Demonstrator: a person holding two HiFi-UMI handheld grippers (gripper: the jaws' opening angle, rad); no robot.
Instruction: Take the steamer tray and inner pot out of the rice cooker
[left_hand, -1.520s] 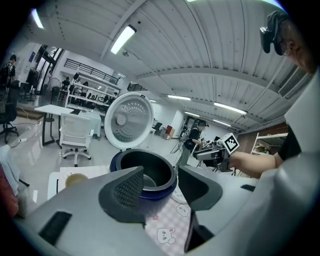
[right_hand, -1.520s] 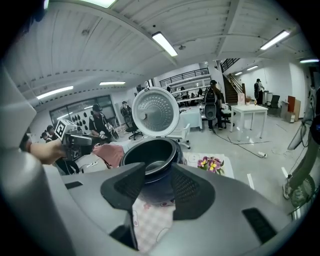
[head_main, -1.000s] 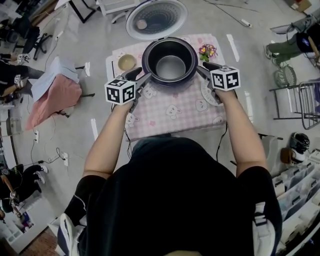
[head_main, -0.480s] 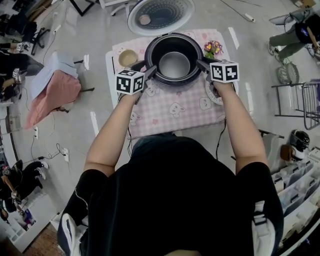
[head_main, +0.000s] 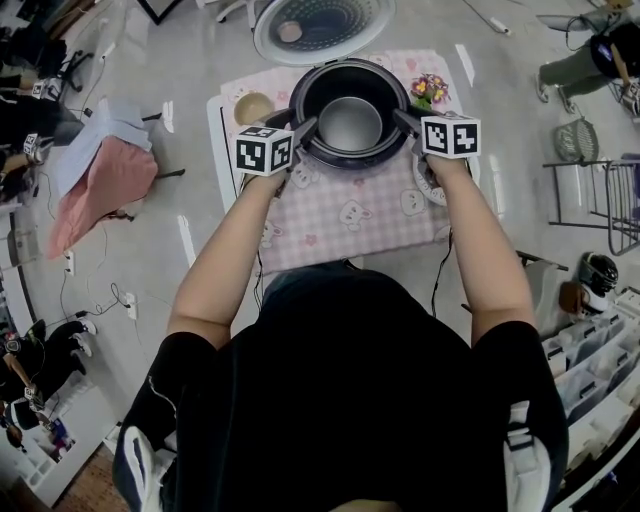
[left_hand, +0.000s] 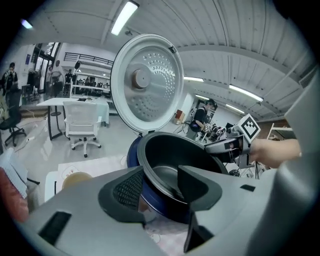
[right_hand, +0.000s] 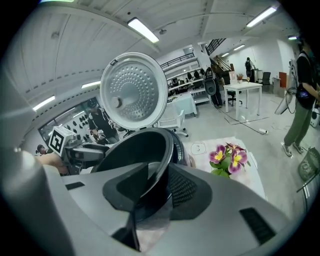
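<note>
Straddling the inner pot (head_main: 350, 122) rim on both sides: left gripper (left_hand: 160, 186) jaws apart, unclamped; right gripper (right_hand: 159, 184) jaws just closing, not gripping yet. Pot seated in rice cooker (left_hand: 133, 152).

This is an open lab or workshop hall. It has a bare grey floor (head_main: 150, 230) with trailing cables (head_main: 112, 298), ceiling strip lights (left_hand: 124, 17), a white table (left_hand: 70, 102) with an office chair (left_hand: 82, 122), and plastic storage bins (head_main: 600, 370) at four o'clock. A person (left_hand: 202, 116) stands at a cluttered bench.

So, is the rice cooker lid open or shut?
Open. The lid stands raised behind the inner pot, showing its dimpled underside.
</note>
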